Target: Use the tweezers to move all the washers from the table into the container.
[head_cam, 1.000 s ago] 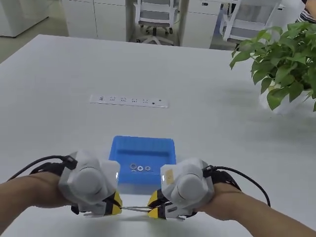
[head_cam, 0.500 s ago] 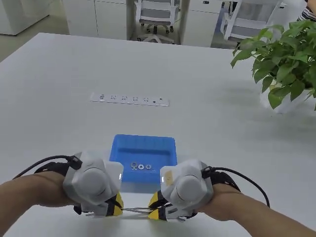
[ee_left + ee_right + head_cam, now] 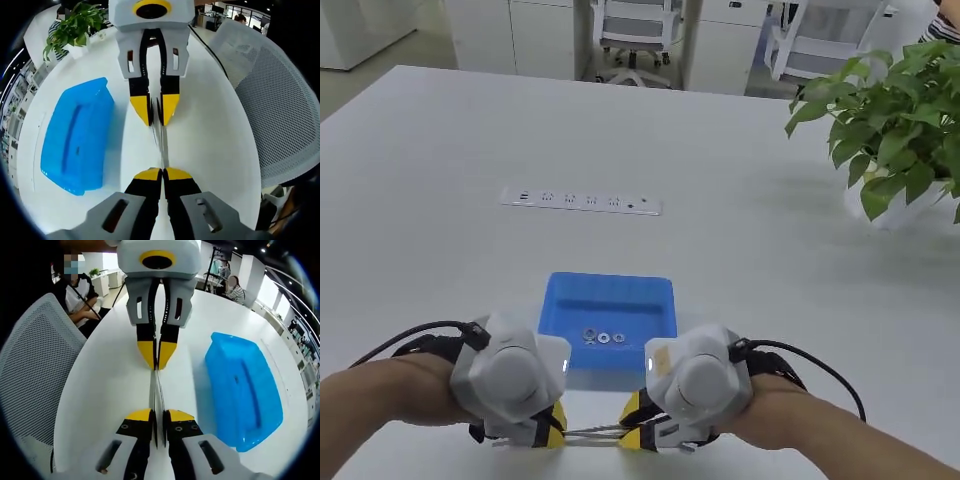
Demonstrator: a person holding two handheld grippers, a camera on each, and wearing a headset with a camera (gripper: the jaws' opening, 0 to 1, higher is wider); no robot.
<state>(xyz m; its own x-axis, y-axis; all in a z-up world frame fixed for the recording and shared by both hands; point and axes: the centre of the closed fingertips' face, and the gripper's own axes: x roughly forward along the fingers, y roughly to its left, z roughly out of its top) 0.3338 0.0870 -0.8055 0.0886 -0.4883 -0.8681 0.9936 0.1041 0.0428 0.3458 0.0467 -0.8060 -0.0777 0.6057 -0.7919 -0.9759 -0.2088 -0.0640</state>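
Thin metal tweezers (image 3: 592, 432) span the gap between my two grippers, low over the white table (image 3: 740, 250) near its front edge. My left gripper (image 3: 553, 428) is shut on one end and my right gripper (image 3: 632, 428) is shut on the other. In the left gripper view my own yellow tips (image 3: 162, 175) pinch the tweezers (image 3: 162, 145), with the right gripper (image 3: 156, 109) facing me. The right gripper view mirrors this: right gripper (image 3: 157, 416), tweezers (image 3: 156, 390), left gripper (image 3: 156, 354). Just beyond stands a blue container (image 3: 570, 290) with three washers (image 3: 604, 338) inside.
A white power strip (image 3: 582, 202) lies farther back on the table. A potted plant (image 3: 895, 120) stands at the right edge. Office chairs (image 3: 635, 30) sit beyond the far edge, and a mesh chair (image 3: 265, 100) is close behind the near edge.
Both grippers have drifted slightly toward the near table edge, still holding the tweezers between them. The washers and container have not moved.
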